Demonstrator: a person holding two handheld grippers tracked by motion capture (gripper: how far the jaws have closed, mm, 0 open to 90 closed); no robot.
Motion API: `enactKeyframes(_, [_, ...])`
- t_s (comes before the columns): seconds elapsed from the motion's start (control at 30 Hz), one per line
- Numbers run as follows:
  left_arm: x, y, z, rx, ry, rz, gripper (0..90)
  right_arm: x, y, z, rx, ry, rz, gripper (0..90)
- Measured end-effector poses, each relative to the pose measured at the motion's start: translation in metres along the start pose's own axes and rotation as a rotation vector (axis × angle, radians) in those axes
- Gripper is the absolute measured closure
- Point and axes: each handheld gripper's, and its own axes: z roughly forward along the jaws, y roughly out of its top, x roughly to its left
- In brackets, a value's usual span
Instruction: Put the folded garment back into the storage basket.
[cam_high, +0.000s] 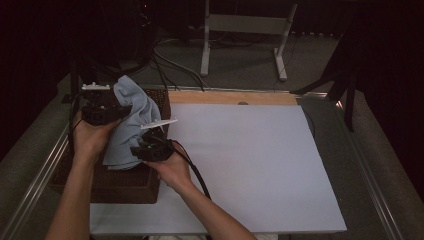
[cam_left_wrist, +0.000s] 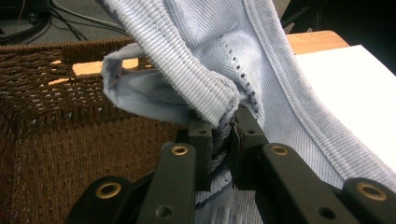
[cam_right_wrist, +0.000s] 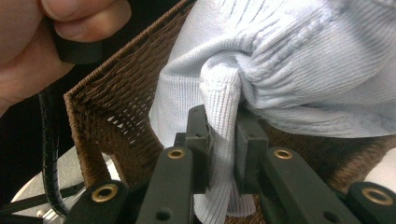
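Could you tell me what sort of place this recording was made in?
Probably a lab or workshop bench set up for recording, not a home. A white board covers a metal-edged table, loose cables run over the grey floor behind, and both grippers hold a light blue garment over a brown woven basket.

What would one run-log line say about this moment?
left tool: shut on light blue garment | right tool: shut on same garment | garment: lifted above brown woven basket | white board: bare

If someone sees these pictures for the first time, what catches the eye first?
The pale blue knitted garment stands out, held up over the brown woven basket at the table's left. The left hand-held gripper and the right hand-held gripper each pinch a fold of it. Beside it lies a white board.
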Motion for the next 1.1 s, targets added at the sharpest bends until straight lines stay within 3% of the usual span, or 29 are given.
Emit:
enactKeyframes(0.67, [0.012, -0.01, -0.006, 0.017, 0.011, -0.008, 82.8, 0.018, -0.002, 0.02, 0.059, 0.03, -0.016, 79.0])
enactKeyframes(0.77, [0.016, -0.014, -0.011, 0.018, 0.021, -0.013, 82.8, 0.026, -0.002, 0.024, 0.072, 0.04, -0.028, 79.0])
enactKeyframes(1.1, [0.026, -0.018, -0.02, 0.036, 0.058, -0.013, 82.7, 0.03, -0.005, 0.031, 0.097, 0.054, -0.036, 79.0])
